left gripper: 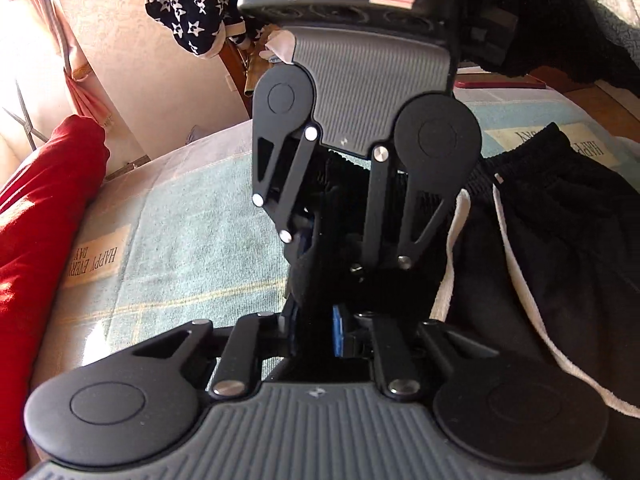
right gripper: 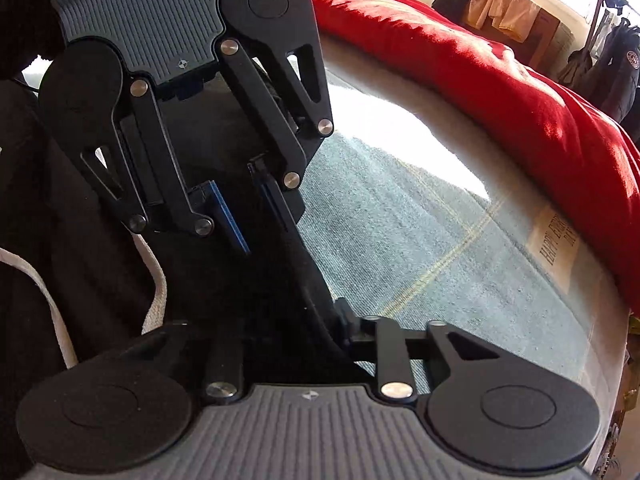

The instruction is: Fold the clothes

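Two handheld tools pinch one edge of a black garment above a pale green blanket.

The black garment, soft and dark with white drawstring cords trailing across it, lies bunched on the pale green blanket, on the side away from the red pillow. The left tool is clenched on a raised fold of the cloth, blue pads pressed against it. The right tool faces it, close by, clamped on the same fold. The fabric between the fingers is so dark that its seams and shape cannot be made out. The garment's far end runs beyond view. A star-patterned cloth hangs beyond the blanket.
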`<move>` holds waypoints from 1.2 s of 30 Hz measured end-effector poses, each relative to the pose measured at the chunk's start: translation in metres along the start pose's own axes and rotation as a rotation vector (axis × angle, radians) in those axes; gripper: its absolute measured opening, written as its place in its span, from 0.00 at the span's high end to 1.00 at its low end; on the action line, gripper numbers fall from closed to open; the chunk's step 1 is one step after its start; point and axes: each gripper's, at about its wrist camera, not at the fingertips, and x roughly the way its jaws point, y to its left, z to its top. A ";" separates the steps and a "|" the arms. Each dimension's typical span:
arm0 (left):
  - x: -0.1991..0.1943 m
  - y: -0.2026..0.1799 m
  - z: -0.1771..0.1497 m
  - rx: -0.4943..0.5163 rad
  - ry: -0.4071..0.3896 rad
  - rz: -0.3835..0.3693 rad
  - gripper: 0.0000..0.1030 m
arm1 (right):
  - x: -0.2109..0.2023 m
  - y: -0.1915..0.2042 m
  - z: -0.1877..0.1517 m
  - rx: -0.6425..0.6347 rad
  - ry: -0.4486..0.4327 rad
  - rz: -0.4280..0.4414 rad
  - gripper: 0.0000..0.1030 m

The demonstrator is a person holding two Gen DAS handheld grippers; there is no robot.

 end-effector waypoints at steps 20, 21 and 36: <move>-0.054 0.007 -0.086 -0.054 0.243 0.138 0.65 | -0.065 0.046 0.010 -0.057 -0.121 -0.059 0.89; -0.057 0.007 -0.091 -0.059 0.257 0.141 0.65 | -0.067 0.048 0.011 -0.061 -0.122 -0.058 0.89; -0.125 -0.048 -0.082 -0.077 0.268 0.329 0.96 | -0.091 0.098 0.021 -0.073 -0.057 -0.203 0.89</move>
